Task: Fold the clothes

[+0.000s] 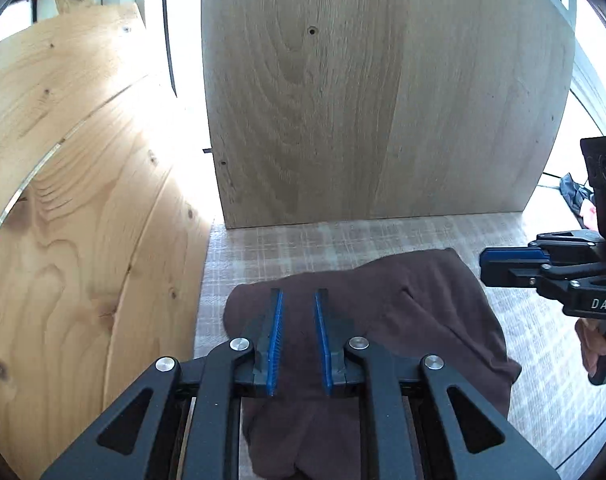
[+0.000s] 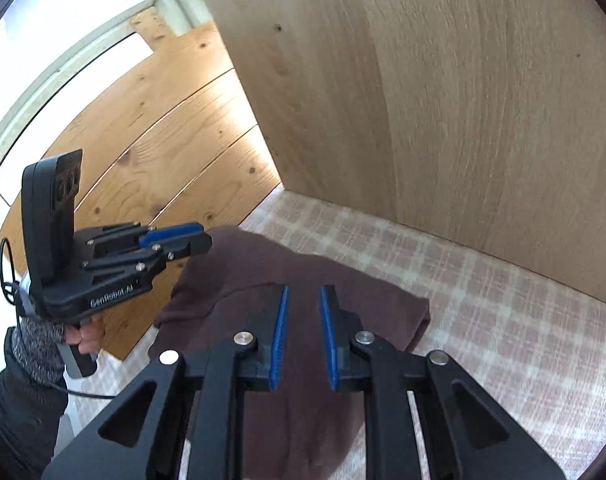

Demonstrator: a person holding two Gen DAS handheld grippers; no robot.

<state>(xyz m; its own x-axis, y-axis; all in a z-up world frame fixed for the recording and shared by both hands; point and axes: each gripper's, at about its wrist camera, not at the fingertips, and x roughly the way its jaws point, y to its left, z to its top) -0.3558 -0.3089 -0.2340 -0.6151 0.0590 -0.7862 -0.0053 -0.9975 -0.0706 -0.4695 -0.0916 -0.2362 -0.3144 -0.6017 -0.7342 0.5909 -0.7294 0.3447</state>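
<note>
Left wrist view: the dark brown soft cloth garment [image 1: 383, 320] is seen lying folded on the pale checked tablecloth [image 1: 303, 240], before the upright oak-veneer board [image 1: 383, 100].
Left gripper [image 1: 299, 300]: narrowly parted above the cloth, nothing held.
Right wrist view: the right gripper [image 2: 303, 300] is likewise narrow and empty.
Handling: judged light, limp; best pinched at an edge or corner.

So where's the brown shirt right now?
The brown garment lies folded on the checked cloth, under both grippers, with the upright wooden board behind it in both wrist views.
</note>
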